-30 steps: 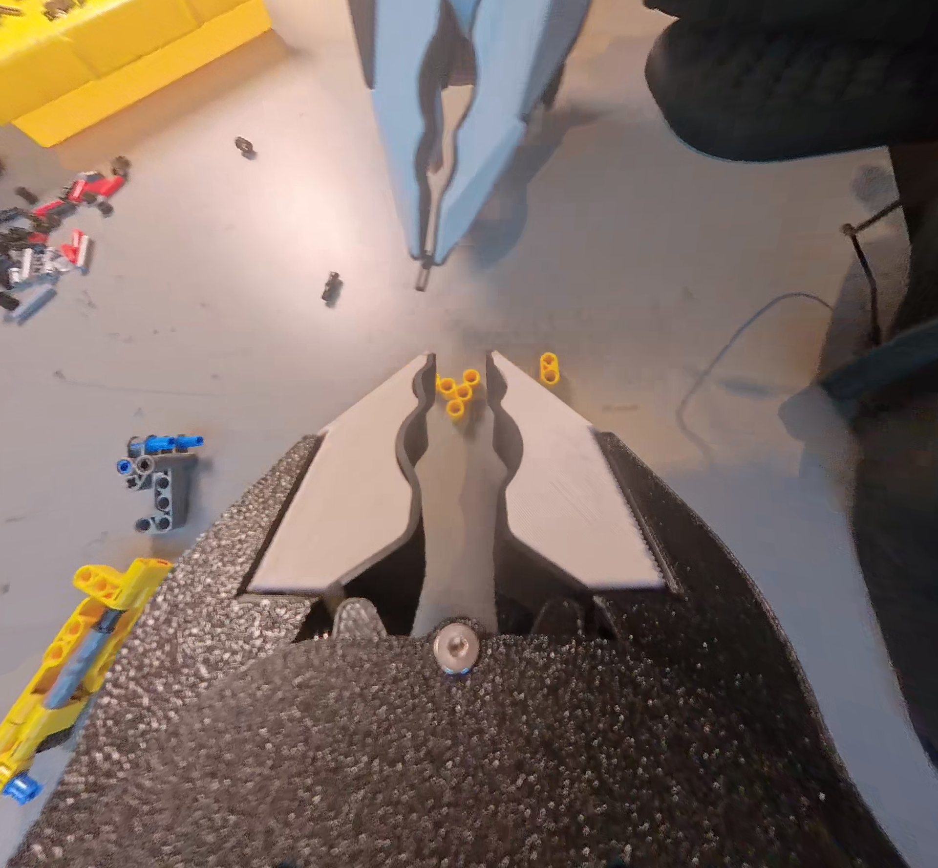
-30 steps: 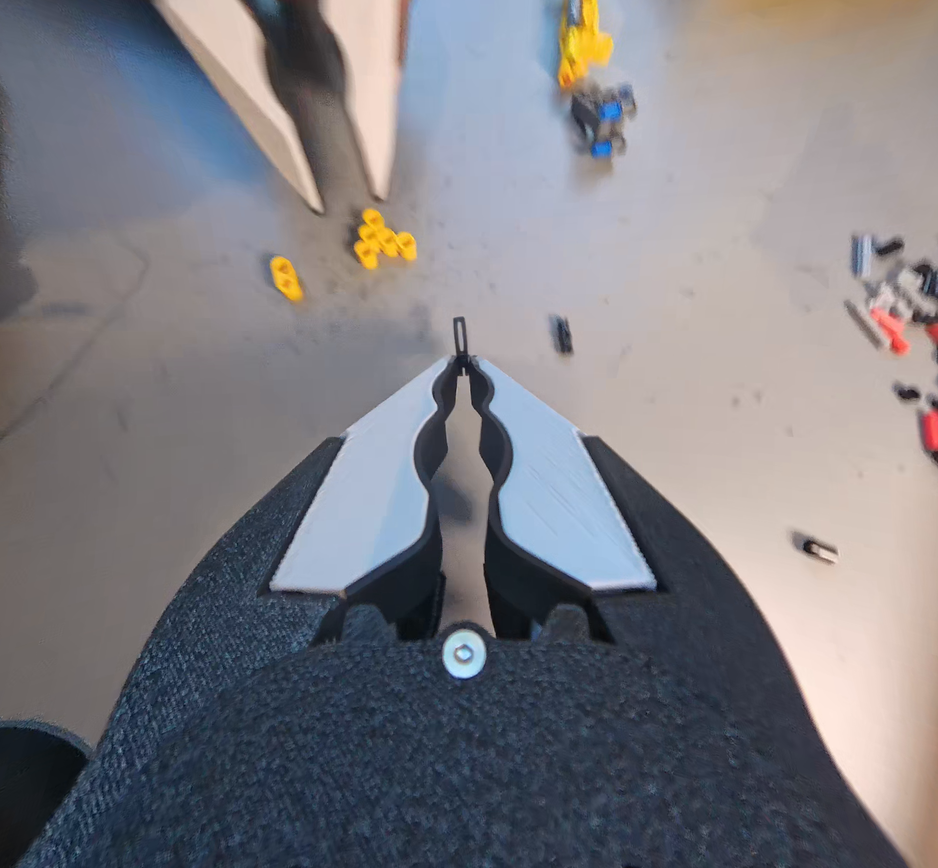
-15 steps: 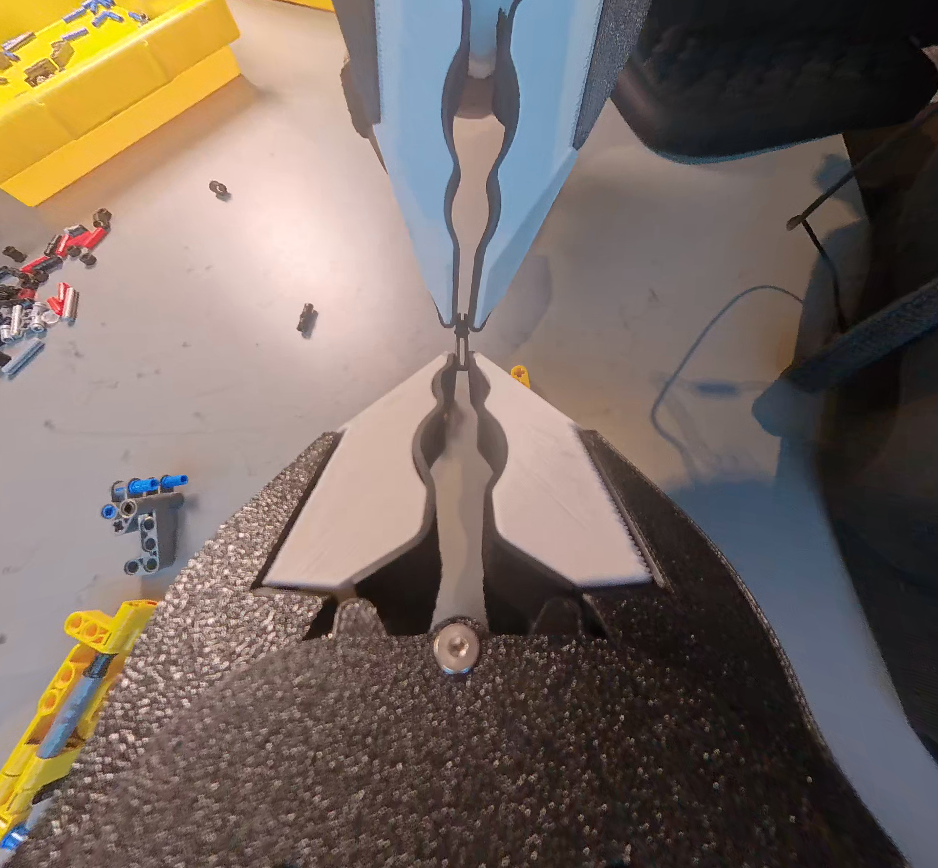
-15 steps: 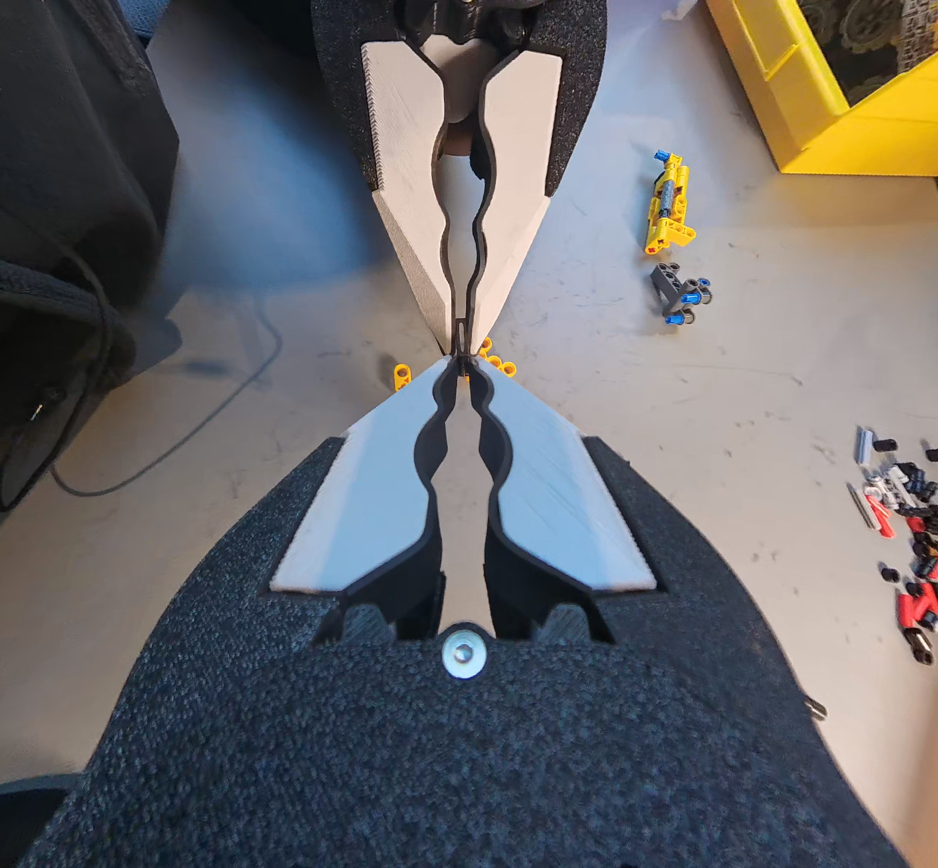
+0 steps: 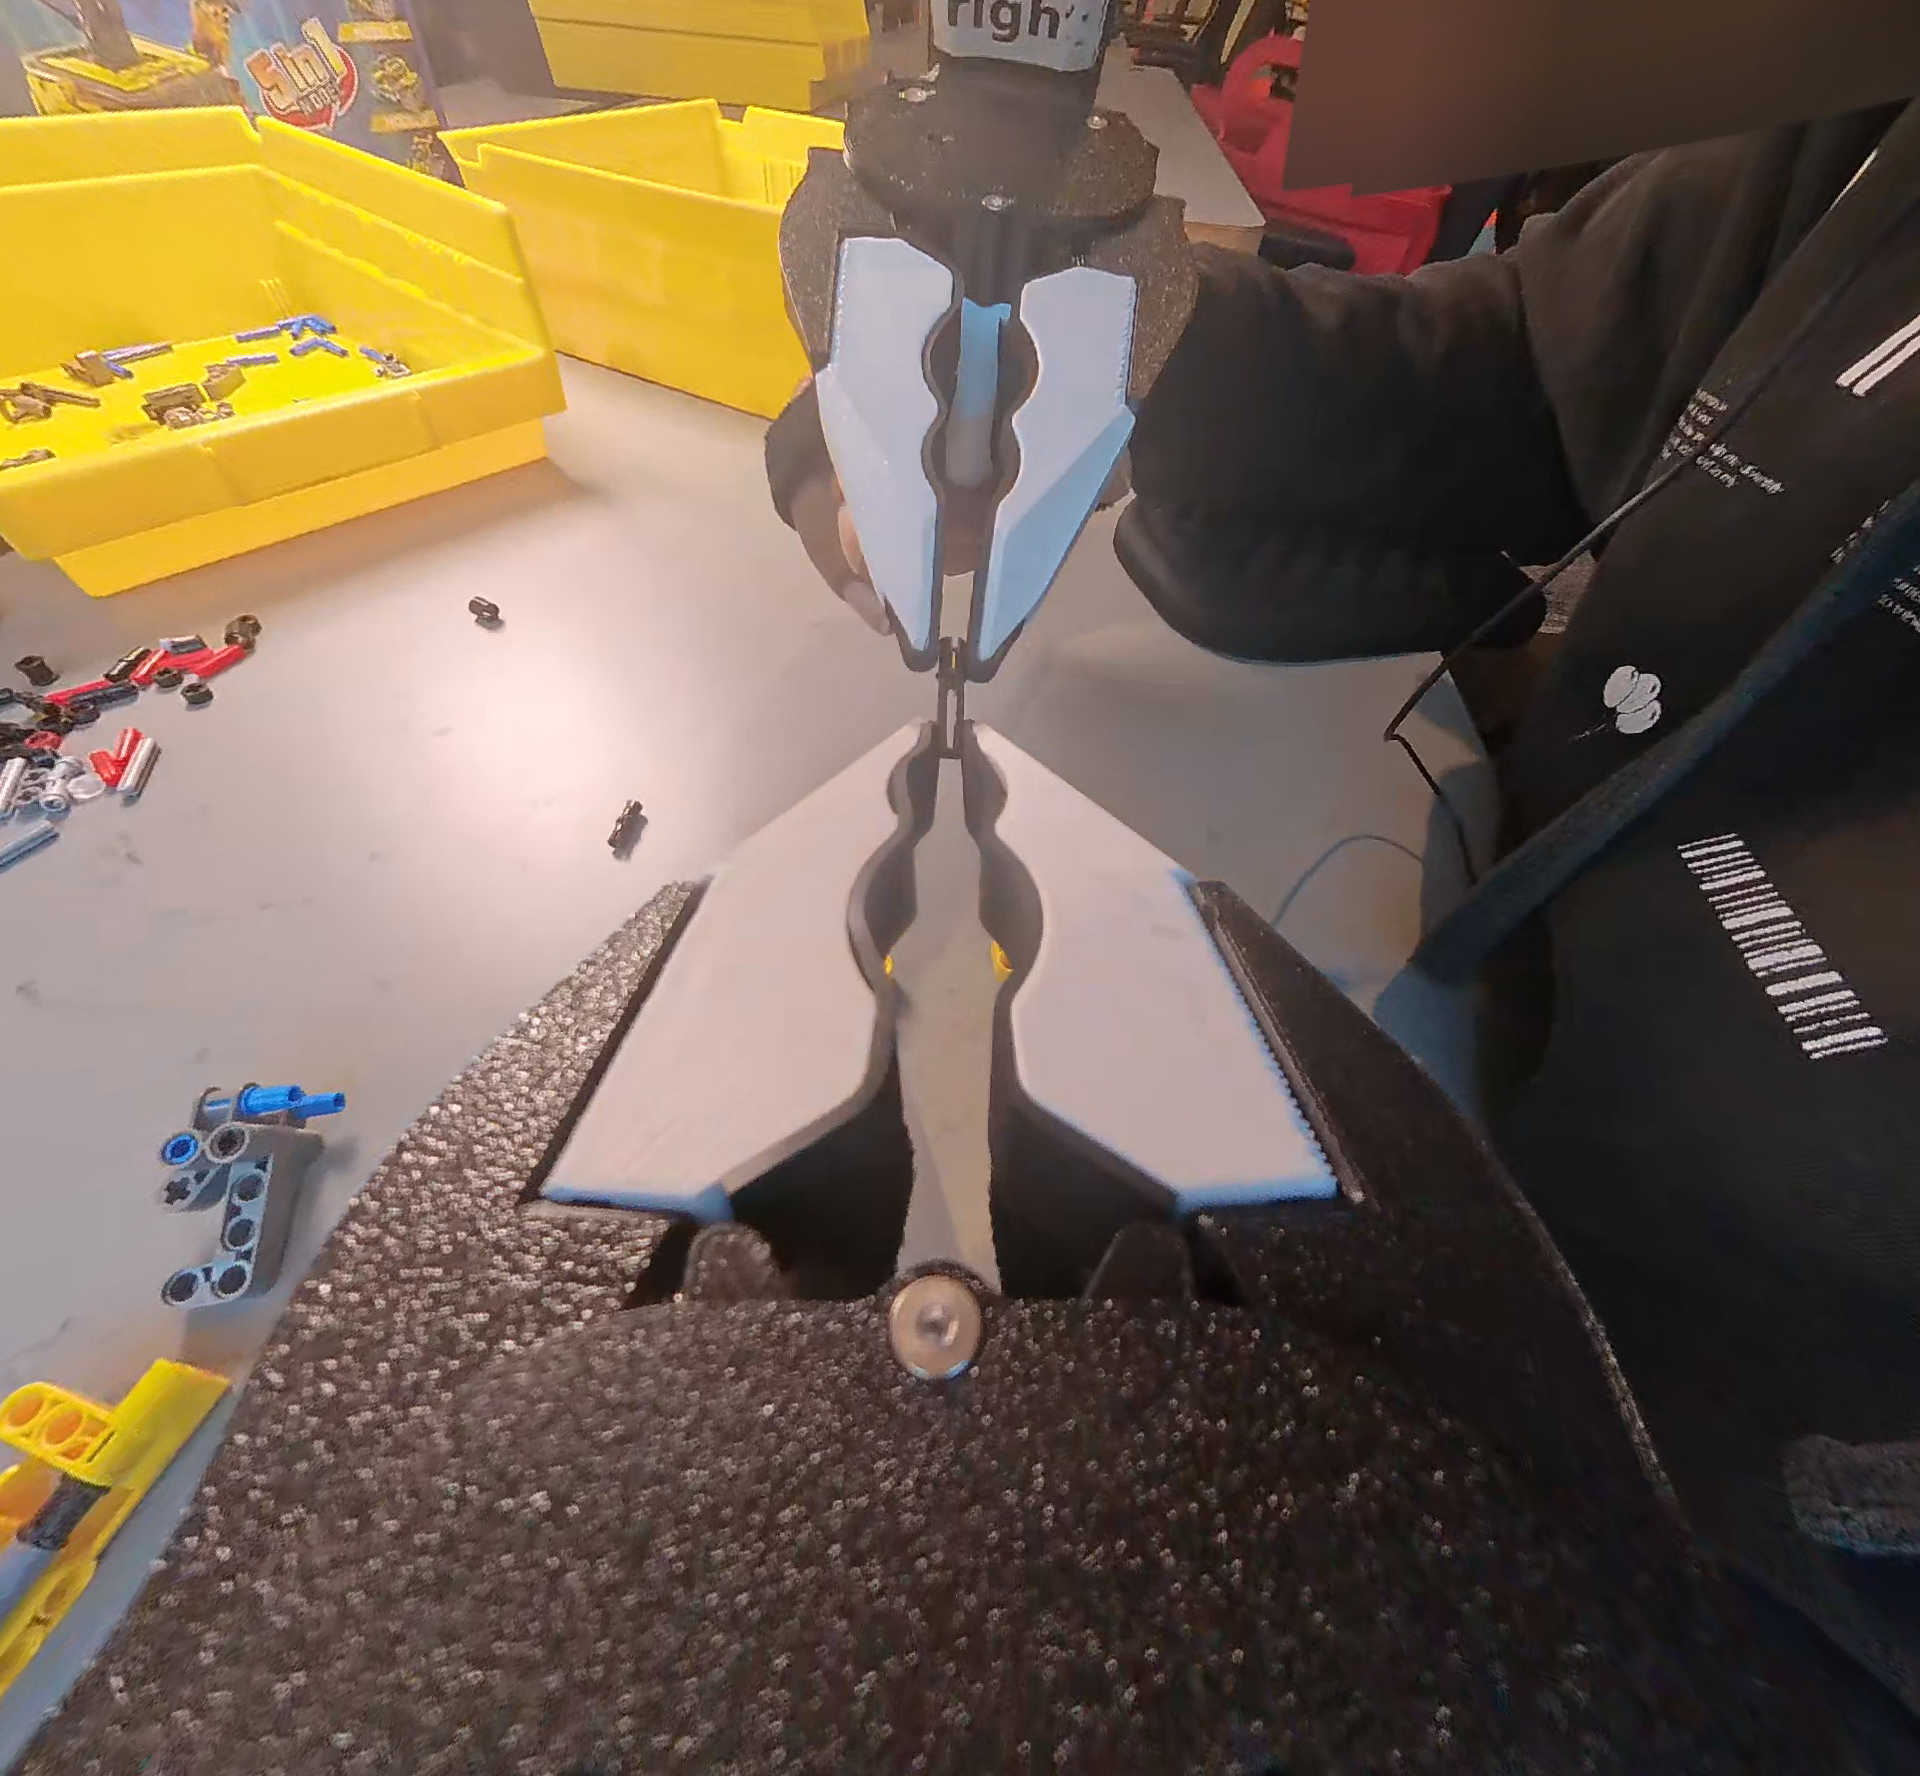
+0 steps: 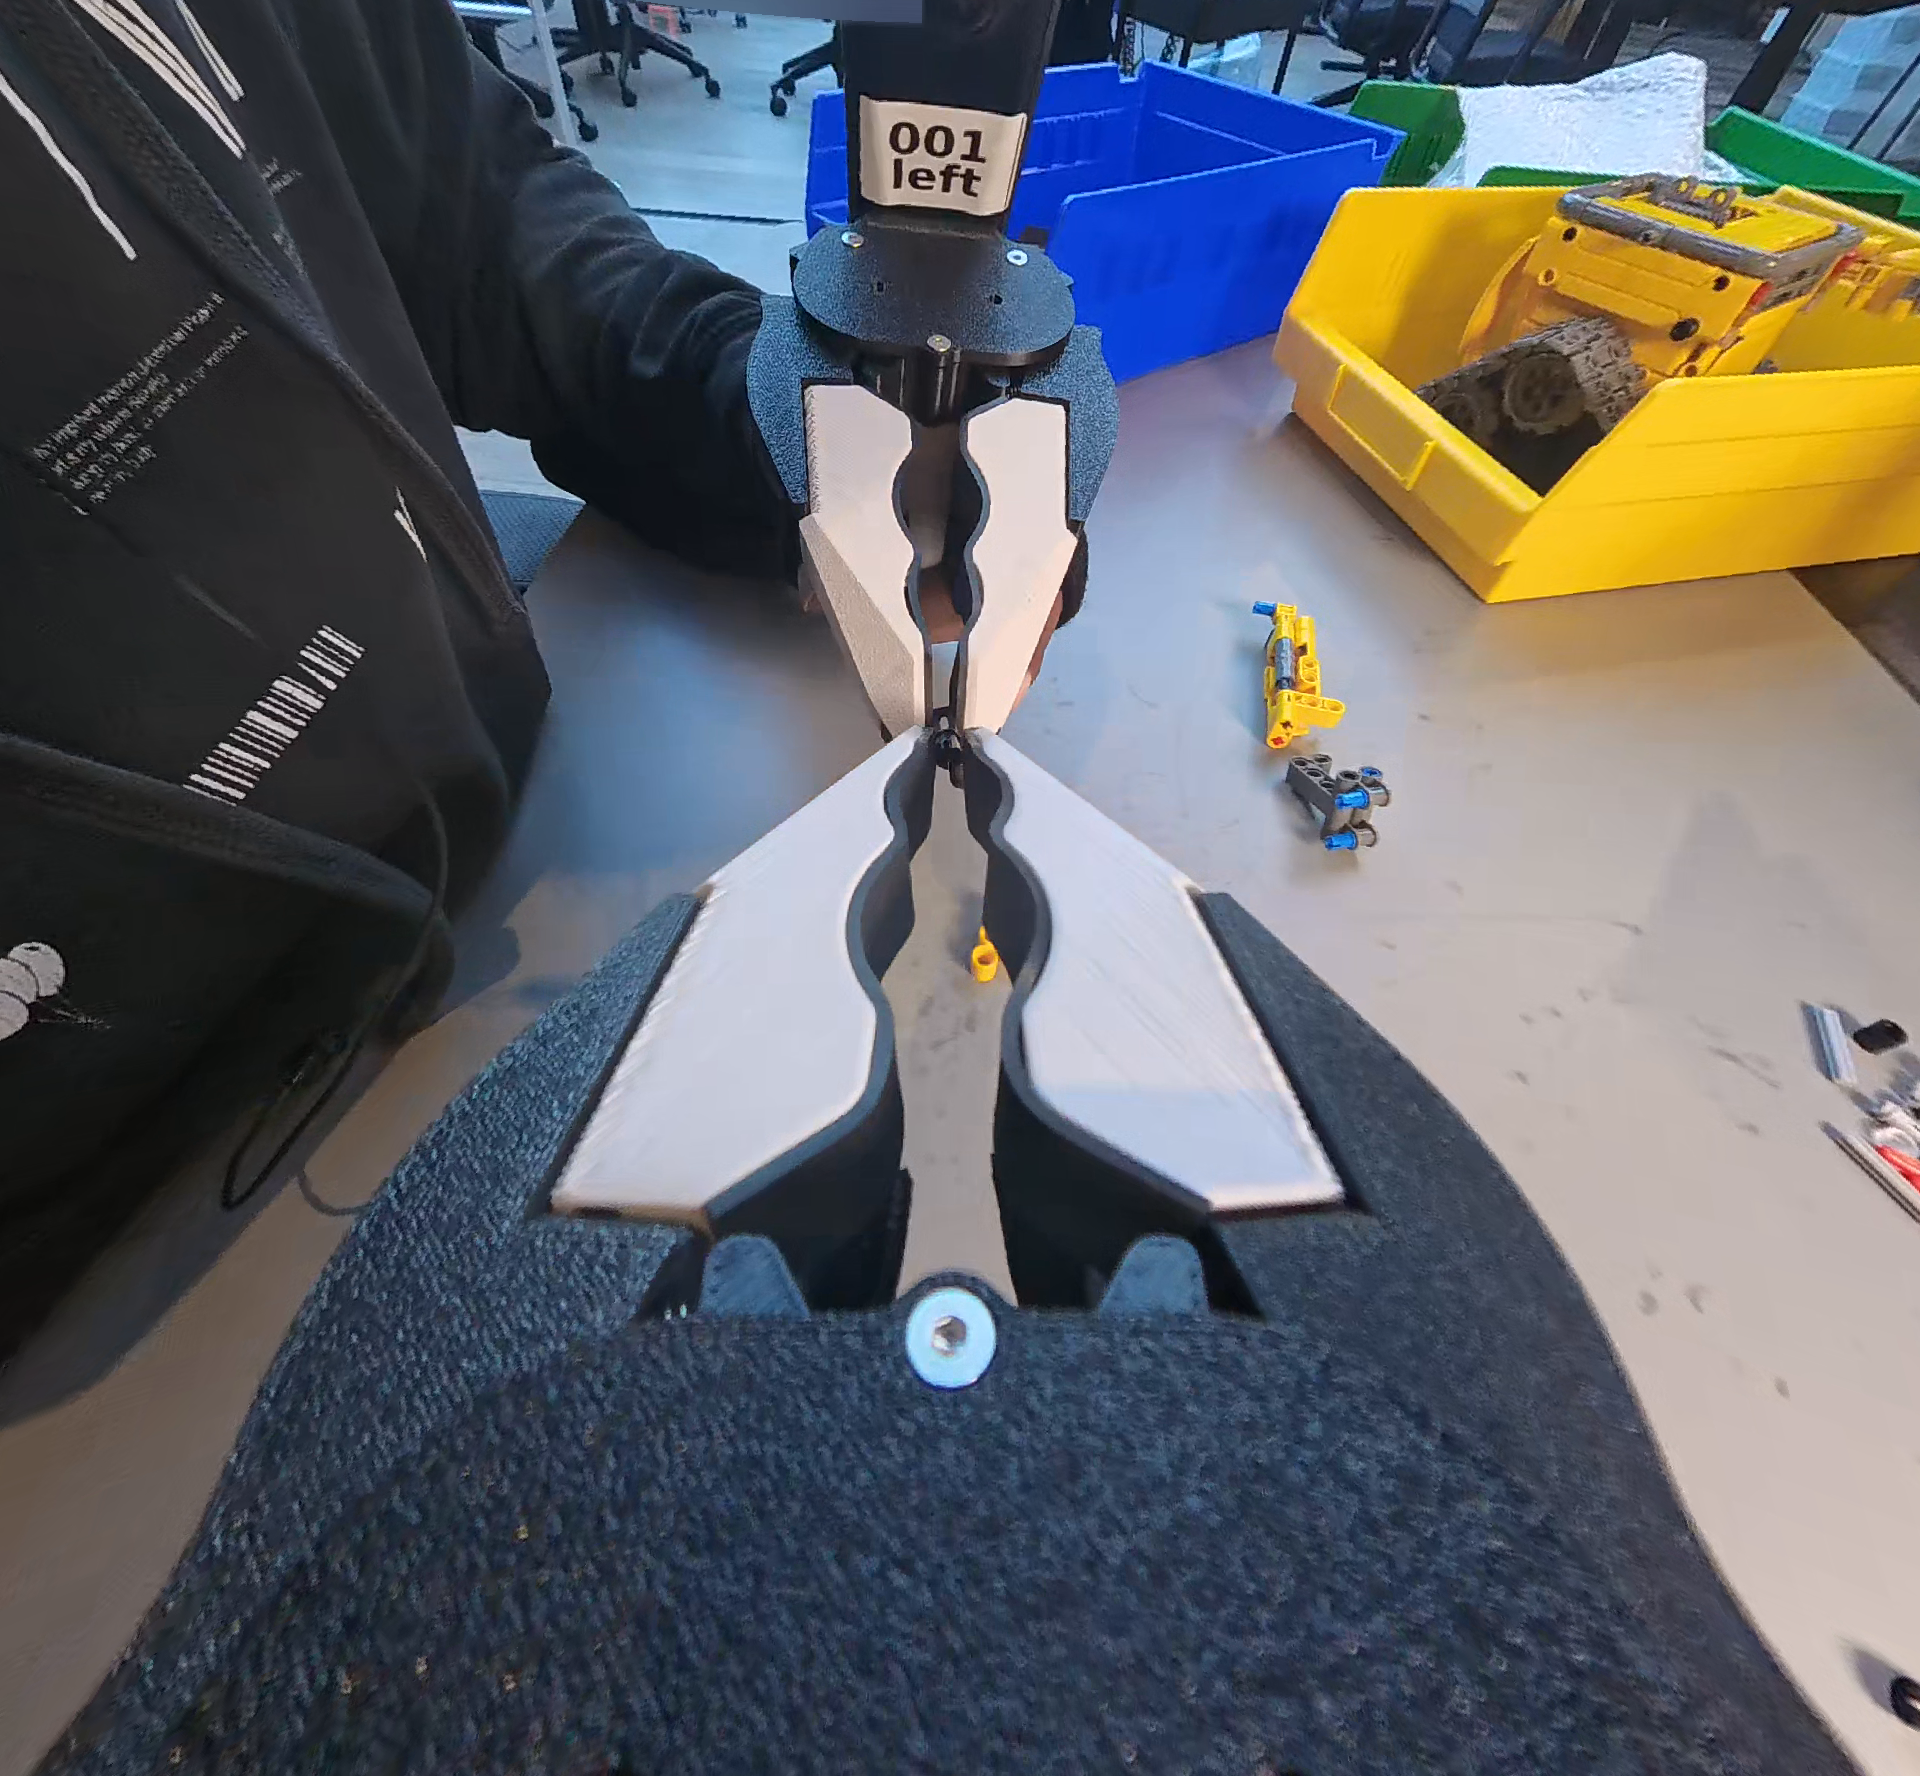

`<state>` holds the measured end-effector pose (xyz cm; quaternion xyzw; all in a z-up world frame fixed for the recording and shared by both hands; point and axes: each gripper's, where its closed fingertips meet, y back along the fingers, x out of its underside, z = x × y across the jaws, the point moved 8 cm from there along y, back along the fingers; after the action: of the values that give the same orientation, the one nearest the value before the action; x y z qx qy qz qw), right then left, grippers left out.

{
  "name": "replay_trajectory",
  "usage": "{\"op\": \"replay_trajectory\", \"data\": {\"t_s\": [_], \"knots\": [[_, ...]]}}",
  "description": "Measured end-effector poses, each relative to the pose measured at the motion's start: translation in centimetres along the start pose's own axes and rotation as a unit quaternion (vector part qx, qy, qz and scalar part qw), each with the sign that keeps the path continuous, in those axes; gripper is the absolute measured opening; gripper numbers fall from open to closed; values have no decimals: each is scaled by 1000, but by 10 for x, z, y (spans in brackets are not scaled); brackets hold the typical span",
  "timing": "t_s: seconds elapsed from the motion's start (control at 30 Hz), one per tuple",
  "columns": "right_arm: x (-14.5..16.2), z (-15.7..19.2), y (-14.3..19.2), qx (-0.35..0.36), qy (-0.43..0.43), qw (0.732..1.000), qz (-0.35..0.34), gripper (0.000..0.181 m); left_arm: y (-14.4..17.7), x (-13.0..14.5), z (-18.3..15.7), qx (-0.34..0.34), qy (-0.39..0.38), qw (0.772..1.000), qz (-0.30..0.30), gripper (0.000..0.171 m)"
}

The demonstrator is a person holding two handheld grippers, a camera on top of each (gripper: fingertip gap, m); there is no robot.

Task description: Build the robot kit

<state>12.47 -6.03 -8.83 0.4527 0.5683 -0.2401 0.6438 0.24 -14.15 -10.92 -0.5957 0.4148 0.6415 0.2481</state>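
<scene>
Both tongs [image 5: 948, 739] raised, black pin [image 5: 948, 700] between.

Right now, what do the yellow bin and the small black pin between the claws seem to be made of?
Yellow bin: apparently moulded plastic, smooth with a slight sheen; uniform colour and ribbed walls suggest it.
Small black pin: probably hard plastic like the loose toy parts on the table, dark and matte; too small to be sure. Left claw and right claw both pinch it.

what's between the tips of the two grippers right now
A small black pin bridges them, pinched by both the left gripper and the right gripper; the left wrist view shows it best.
</scene>
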Motion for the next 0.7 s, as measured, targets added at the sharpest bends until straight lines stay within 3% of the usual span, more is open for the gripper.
{"op": "replay_trajectory", "data": {"t_s": [0.37,0.43,0.57,0.7], "knots": [[2,0,-1,-13,-14,1000,8,4,-2,2,-1,7,1,1000,14,3],[5,0,-2,-17,-10,998,52,4,-5,8,-2,11,2,999,51,8],[22,4,-8,-40,8,977,210,4,-10,24,-5,35,29,989,142,22],[25,11,-22,-62,17,956,287,4,-21,43,-11,25,16,971,235,22]]}}
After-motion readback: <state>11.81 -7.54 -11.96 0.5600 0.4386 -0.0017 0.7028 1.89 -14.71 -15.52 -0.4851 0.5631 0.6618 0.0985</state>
